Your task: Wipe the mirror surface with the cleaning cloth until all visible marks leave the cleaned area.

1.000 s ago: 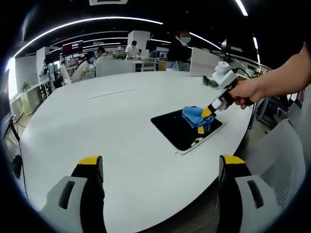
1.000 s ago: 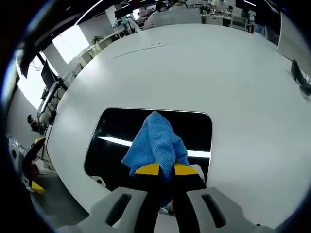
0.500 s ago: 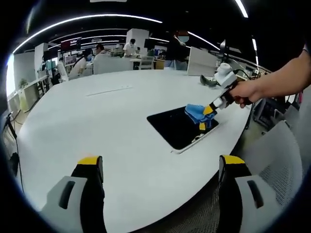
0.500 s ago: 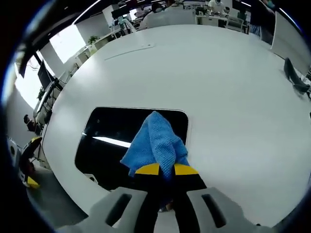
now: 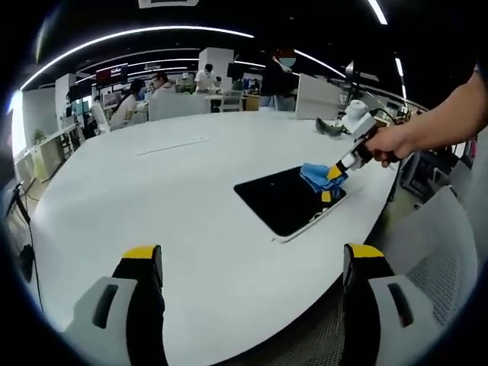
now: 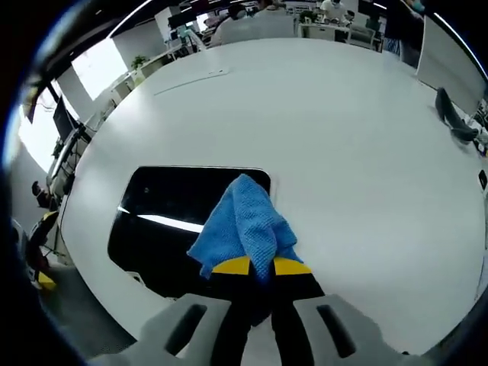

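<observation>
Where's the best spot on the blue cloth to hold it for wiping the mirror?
Where the right gripper has it now: the bunched end of the blue cloth, pinched from above. That leaves the loose folds hanging forward to drag over the mirror, which lies flat on the table.

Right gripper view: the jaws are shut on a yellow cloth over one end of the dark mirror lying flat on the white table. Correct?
Not quite: the cloth is blue, not yellow; only the jaw tips are yellow. The right gripper view shows this. The rest stands: the right gripper is shut on it over one end of the dark mirror, flat on the white table.
</observation>
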